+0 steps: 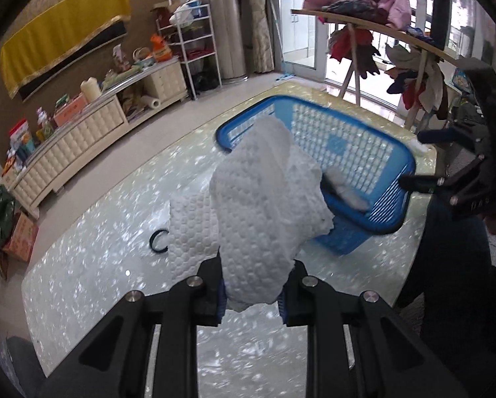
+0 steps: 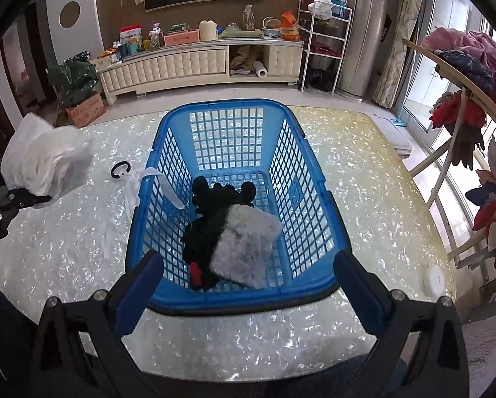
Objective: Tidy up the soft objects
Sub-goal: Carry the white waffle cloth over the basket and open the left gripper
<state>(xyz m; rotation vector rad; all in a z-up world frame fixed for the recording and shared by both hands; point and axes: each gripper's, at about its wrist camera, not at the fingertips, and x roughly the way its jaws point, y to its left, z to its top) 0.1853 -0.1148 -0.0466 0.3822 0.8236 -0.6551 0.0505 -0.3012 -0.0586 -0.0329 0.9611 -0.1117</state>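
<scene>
My left gripper is shut on a white embossed cloth, held up in the air over the table to the left of the blue basket. In the right wrist view the cloth bunches above the left gripper at the far left. My right gripper stands wide open with nothing between its fingers, above the near end of the basket. Inside lie a black soft item and a grey fluffy pad. A white strip drapes over the basket's left rim.
The basket stands on a pearly white table. A black ring lies left of the basket and a white round disc near the right edge. A rack with hanging clothes borders the right side. A low cabinet stands behind.
</scene>
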